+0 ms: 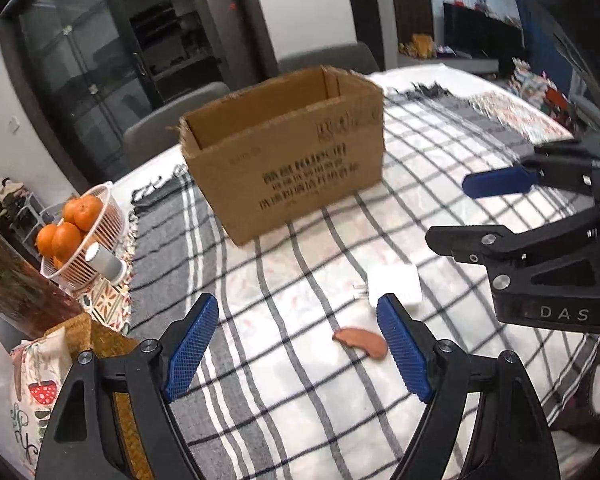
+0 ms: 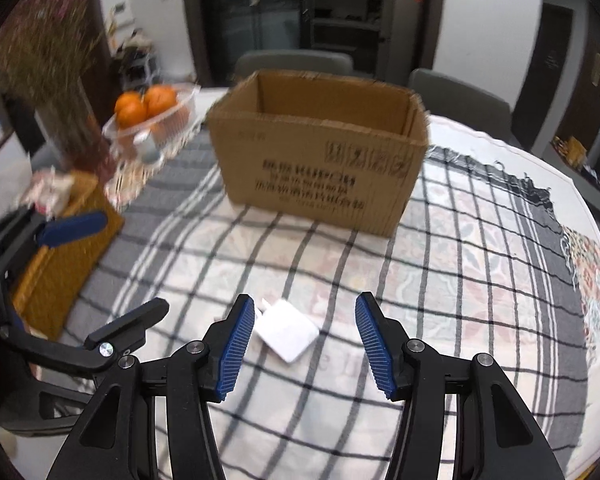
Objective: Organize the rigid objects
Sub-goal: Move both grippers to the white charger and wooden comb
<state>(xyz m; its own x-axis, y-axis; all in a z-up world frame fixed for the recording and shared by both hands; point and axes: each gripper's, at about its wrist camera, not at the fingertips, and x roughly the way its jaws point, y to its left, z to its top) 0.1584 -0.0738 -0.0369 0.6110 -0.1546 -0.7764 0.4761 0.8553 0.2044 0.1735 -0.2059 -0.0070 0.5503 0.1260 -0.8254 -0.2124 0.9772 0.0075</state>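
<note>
On tbl, cardboard box (image 2: 320, 152) w/ interior hidden; oranges (image 1: 66, 226) in basket (image 1: 100, 240); both tools released.

Home dining room: clothed table (image 2: 480, 240), chairs (image 2: 294, 62), orange bowl (image 1: 80, 236), TV (image 1: 482, 36).

White charger (image 2: 286, 334): flat square block w/ prongs, lying flat, well in front of cardboard box (image 2: 320, 148). Brown curved piece (image 1: 361, 342): flat, further from box. Box upright, top open.
</note>
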